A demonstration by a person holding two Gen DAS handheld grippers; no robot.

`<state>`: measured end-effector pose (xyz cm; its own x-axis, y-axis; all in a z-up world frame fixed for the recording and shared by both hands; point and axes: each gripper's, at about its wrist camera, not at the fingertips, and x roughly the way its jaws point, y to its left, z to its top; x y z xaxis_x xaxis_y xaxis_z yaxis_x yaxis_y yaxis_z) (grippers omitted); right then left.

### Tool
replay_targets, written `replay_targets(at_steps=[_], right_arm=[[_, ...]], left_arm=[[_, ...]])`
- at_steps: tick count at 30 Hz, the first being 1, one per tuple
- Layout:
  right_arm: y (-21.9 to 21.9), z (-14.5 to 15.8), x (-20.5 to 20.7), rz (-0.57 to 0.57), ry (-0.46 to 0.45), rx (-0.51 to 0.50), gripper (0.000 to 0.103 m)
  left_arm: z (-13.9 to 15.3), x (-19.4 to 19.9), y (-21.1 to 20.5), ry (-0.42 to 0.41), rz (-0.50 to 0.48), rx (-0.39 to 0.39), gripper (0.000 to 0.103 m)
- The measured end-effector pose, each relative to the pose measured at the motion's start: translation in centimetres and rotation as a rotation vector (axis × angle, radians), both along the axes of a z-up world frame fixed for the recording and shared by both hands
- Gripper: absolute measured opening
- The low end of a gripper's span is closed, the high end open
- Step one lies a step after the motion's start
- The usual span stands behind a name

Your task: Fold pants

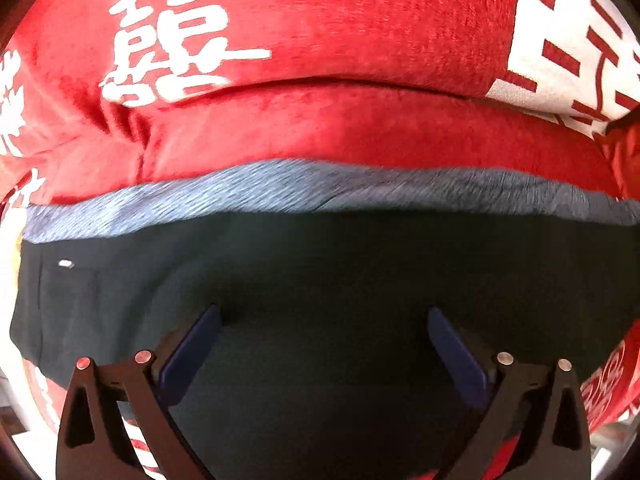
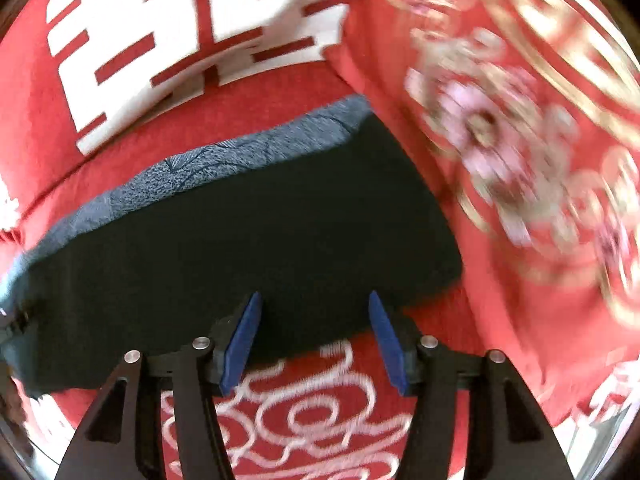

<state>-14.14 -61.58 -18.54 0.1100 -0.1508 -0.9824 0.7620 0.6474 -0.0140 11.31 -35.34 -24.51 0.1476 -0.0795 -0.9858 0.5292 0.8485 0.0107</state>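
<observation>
Dark folded pants (image 1: 320, 272) lie flat on a red bedcover, with a blue-grey fuzzy inner layer (image 1: 248, 196) showing along their far edge. My left gripper (image 1: 324, 316) hovers over the middle of the dark cloth, jaws spread wide with nothing between the blue pads (image 1: 192, 356). In the right wrist view the same pants (image 2: 240, 232) end in a rounded right corner. My right gripper (image 2: 314, 300) stands open over the near edge of the pants, its blue pads (image 2: 242, 340) apart and holding nothing.
The red bedcover (image 1: 340, 32) with large white characters lies beyond the pants. A red quilt with a pink and gold flower pattern (image 2: 520, 140) rises on the right. White swirl patterns (image 2: 304, 412) mark the cover beneath my right gripper.
</observation>
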Motion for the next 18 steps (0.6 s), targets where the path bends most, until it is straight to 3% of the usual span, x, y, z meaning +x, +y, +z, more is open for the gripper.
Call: replay_targets(at_steps=[5,8,14,18], right_arm=[[4.7,1.4,-0.9,-0.043,-0.072,0.109,0.061],[9.8,0.9,0.3,-0.051,-0.168,0.269,0.061],[20.9,-2.2,5.6,0.027,-0.351,0.604,0.061],[25.6,-4.5,8.8,0.054,-0.390,0.741,0.061]], left_arm=[[0.2,0.5,4.5,0.027,-0.025,0.012,0.103],[0.8,1.5,7.4,0.020,-0.048,0.023,0.103],[2.1,6.2,15.1,-0.055,-0.037,0.059,0.103],[0.7,9.8,21.1,-0.089,0.033,0.101,0.103]])
